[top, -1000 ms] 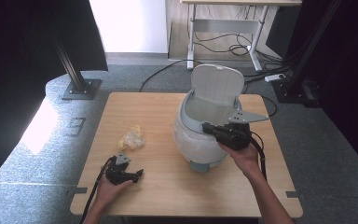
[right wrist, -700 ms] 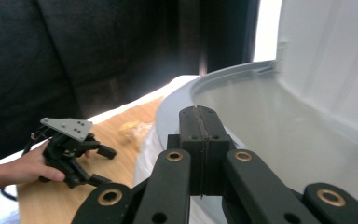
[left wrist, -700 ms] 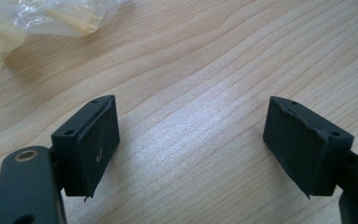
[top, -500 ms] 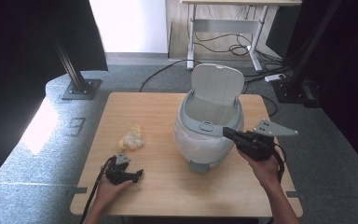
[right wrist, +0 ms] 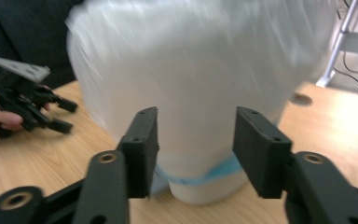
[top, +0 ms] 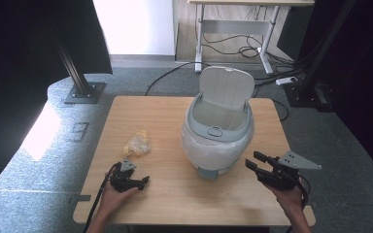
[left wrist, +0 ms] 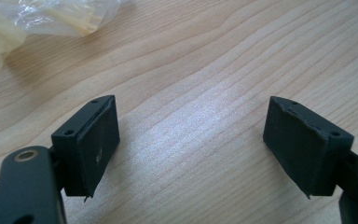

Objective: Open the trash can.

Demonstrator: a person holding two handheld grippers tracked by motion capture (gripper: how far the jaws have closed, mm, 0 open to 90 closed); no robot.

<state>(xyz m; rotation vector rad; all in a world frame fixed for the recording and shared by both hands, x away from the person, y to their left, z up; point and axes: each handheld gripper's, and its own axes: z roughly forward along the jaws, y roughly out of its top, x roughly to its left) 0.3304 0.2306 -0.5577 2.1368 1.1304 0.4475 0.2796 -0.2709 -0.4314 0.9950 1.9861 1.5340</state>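
Right gripper (right wrist: 193,149), just opening and empty, faces the bagged bin's (right wrist: 200,88) base, blurred.

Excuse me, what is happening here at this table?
A person works at a wooden table with two grippers. The right gripper, its jaws just opened and empty, is beside a bag-lined bin whose lid stands up. The left gripper rests open near a crumpled yellowish wrapper.

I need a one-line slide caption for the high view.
Bag-lined bin with lid raised on wooden table; right gripper beside it, open and empty; left gripper near crumpled wrapper.
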